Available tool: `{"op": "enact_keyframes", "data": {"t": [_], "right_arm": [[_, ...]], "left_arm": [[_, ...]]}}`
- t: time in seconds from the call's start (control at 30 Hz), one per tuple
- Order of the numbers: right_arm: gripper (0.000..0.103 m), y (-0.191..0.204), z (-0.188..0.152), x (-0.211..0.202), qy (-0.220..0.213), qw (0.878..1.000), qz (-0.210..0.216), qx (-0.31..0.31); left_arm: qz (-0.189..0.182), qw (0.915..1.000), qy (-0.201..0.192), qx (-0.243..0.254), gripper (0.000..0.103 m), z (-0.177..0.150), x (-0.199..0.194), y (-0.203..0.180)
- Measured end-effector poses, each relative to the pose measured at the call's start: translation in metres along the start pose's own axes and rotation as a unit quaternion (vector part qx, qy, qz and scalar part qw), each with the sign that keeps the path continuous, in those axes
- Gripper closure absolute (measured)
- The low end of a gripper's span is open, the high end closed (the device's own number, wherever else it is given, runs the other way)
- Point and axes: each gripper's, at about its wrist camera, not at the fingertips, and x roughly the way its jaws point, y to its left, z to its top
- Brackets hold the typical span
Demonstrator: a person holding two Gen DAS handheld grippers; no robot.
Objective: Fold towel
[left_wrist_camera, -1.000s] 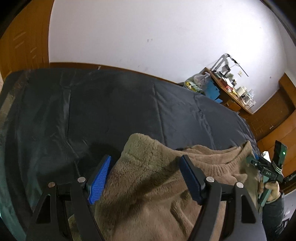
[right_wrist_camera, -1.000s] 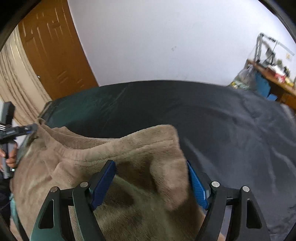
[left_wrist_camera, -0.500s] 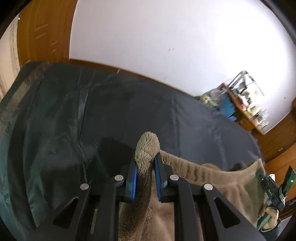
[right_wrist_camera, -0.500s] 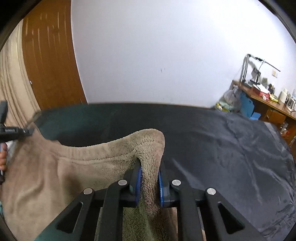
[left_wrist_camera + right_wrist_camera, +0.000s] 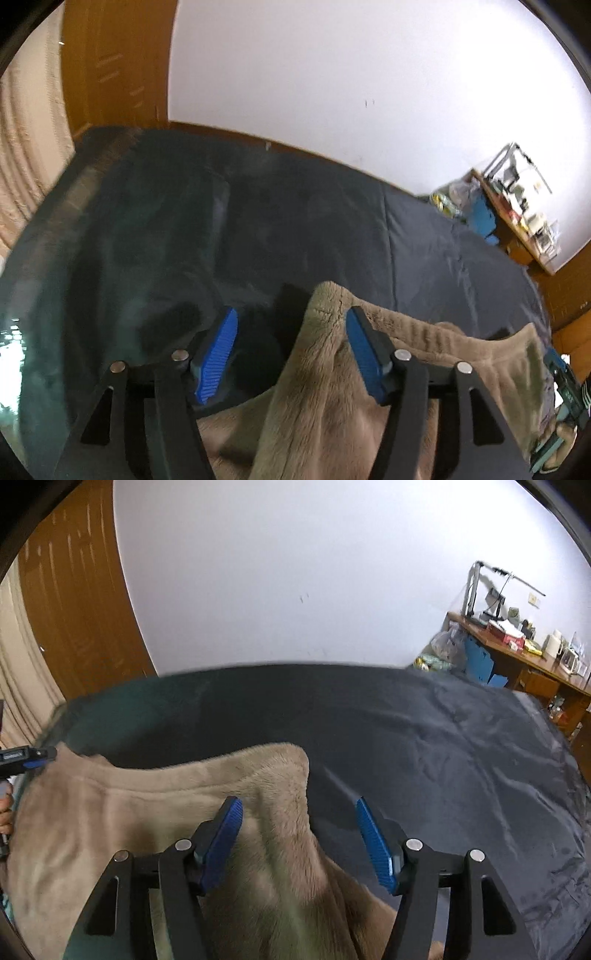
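While towel (image 5: 332, 387) corners lie unpinched | left gripper (image 5: 291, 354), right gripper (image 5: 299, 838) spread | dark sheet (image 5: 424, 738) bare beyond

- A dark sheet (image 5: 424, 738) covers the wide flat surface, creased and wrinkled toward the right.
- A plain white wall (image 5: 295, 572) rises behind it, with a few small dark marks.
- A brown wooden door (image 5: 81, 602) stands at the left.
- A beige curtain (image 5: 33, 147) hangs beside the door.
- A wooden desk (image 5: 517, 653) at the far right carries small clutter, too small to identify.
- A blue item (image 5: 478, 661) sits below the desk's edge.
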Motion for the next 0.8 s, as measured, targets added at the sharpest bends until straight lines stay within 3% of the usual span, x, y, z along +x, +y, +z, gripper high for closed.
{"op": "enact_keyframes", "data": {"t": [0.13, 0.37, 0.5, 0.6, 0.8], "right_arm": [[0.034, 0.019, -0.014, -0.025, -0.003, 1.000, 0.018, -0.026], [0.030, 0.062, -0.062, -0.035, 0.035, 0.994, 0.046, -0.091], [0.030, 0.087, -0.090, -0.041, 0.057, 0.988, 0.062, -0.128], [0.026, 0.074, -0.100, -0.024, 0.078, 0.989, 0.070, -0.102], [0.021, 0.068, -0.111, -0.021, 0.052, 0.991, 0.088, -0.085]], "left_arm": [[-0.005, 0.9992, -0.026, 0.028, 0.024, -0.020, -0.039, -0.014], [-0.036, 0.9930, 0.009, 0.112, 0.024, -0.088, -0.048, -0.057], [-0.017, 0.9932, 0.022, 0.113, 0.025, -0.115, -0.032, -0.048], [-0.014, 0.9934, 0.013, 0.113, 0.025, -0.125, -0.029, -0.040], [0.022, 0.9899, -0.004, 0.140, 0.024, -0.135, -0.025, -0.053]]}}
